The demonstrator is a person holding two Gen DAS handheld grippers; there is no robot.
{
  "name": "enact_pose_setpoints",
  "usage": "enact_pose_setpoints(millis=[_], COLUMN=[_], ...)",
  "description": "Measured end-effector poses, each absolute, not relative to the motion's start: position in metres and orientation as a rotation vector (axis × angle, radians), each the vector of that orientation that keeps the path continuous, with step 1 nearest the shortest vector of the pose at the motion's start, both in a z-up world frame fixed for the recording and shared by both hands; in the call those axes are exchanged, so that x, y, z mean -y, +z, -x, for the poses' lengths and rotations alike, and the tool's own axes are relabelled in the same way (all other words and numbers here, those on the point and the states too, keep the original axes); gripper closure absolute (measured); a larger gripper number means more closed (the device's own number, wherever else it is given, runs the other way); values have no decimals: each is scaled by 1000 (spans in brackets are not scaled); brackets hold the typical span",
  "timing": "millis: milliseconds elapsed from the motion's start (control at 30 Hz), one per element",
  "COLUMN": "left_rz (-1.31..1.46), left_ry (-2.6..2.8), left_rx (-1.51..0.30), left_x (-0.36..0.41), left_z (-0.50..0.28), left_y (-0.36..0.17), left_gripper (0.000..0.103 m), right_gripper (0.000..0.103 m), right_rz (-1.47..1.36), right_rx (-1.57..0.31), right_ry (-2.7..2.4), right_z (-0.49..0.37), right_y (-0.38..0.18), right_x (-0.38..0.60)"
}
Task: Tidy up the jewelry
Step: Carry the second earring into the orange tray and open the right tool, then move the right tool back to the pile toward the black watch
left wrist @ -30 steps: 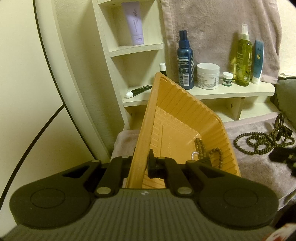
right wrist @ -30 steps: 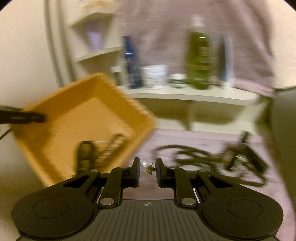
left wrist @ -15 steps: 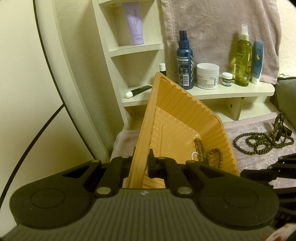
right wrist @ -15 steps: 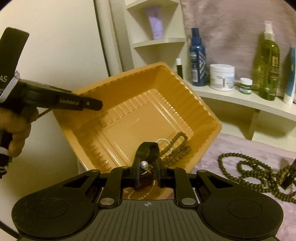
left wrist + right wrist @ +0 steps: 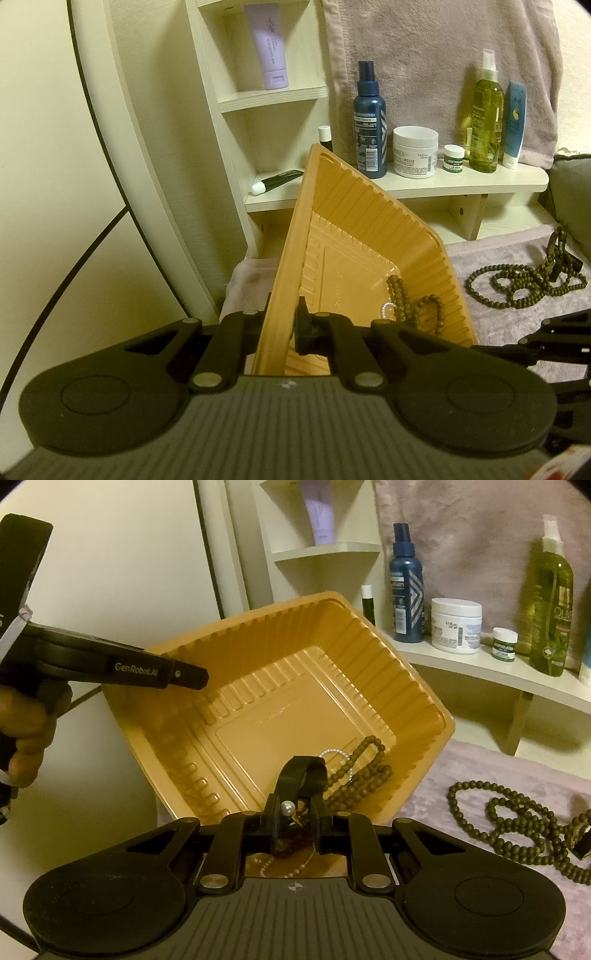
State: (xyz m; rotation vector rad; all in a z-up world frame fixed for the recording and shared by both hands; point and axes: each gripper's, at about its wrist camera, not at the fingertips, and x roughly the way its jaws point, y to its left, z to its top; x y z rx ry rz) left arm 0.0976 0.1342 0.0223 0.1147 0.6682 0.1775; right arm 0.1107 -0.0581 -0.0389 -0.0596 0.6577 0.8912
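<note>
1. Gripping a small pearl earring [image 5: 287, 807], the right gripper [image 5: 292, 818] has its fingers nearly together, pinching the earring between the pads.
2. Compared with a second ago, this gripper has travelled from above the pink cloth [image 5: 480, 775] to the near rim of the orange tray [image 5: 436, 720]; the earring now hangs over the tray's interior.
3. The left gripper [image 5: 280, 328] is unchanged: fingers clamped on the tray's wall, holding it tilted up off the cloth.
4. Inside the tray lie a brown bead strand [image 5: 364, 764] and a small clear-bead ring [image 5: 334, 755].
5. One long bead necklace [image 5: 517, 812] remains on the cloth, outside the tray.
6. Judgement: earring is ready for release; necklace is outstanding.
</note>
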Motion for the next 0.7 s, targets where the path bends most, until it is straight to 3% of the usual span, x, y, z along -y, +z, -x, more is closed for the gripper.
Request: enact_pose_setpoints(millis=[133, 233, 700], left_rz=[-116, -116, -114], left_ry=[178, 179, 179], left_rx=[-668, -668, -668], left_x=[-134, -134, -133], left_z=[-97, -97, -97], left_y=[22, 22, 23], left_gripper=[97, 97, 97], right_gripper=[84, 52, 52], right_rz=[49, 37, 1], right_rx=[-656, -645, -651], right_ry=[890, 881, 679], right_z=[-112, -112, -118], right_y=[-41, -40, -45], right_x=[57, 61, 119])
